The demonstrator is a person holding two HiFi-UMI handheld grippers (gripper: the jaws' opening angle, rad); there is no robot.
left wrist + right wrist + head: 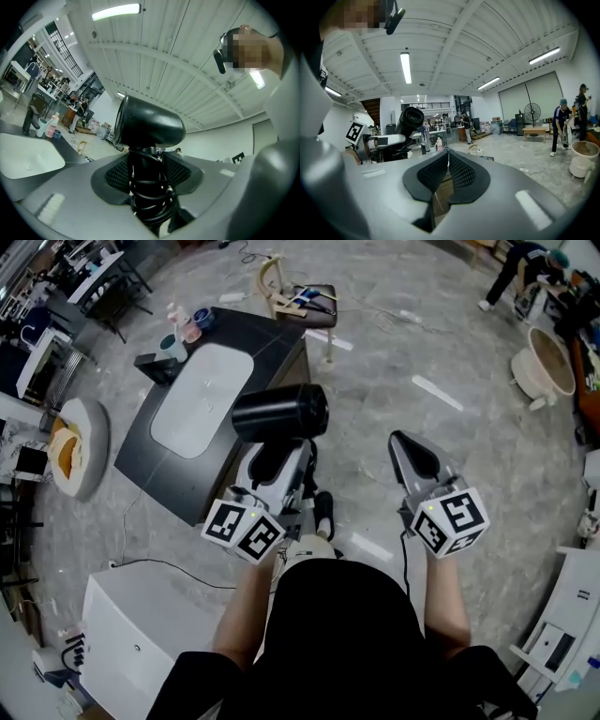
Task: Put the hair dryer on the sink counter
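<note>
While both bare forearms reach forward from the person's body in the head view, the dark counter (155, 470) with its white sink (202, 399) lies at the left, with a few bottles and cups (183, 329) at its far end. The left forearm (246, 606) angles toward the counter's near right edge and carries the left gripper (277, 463) just beside that edge. In the left gripper view its fingers (117, 174) are clamped on the handle of the black hair dryer (147, 124), one mesh pad on each side, and the dryer's cord (151, 199) is wound in loops around that handle. The handle runs along the fingers, and the barrel sits crosswise on top of it. The barrel's long axis runs left to right, with one end toward the sink and the other toward the right gripper (405, 442). The dryer is held off the counter, clear of its surface. Farther right, well apart, the right forearm (442, 601) points its gripper straight ahead over the floor; its fingers (459, 171) are pressed together with nothing between them.
</note>
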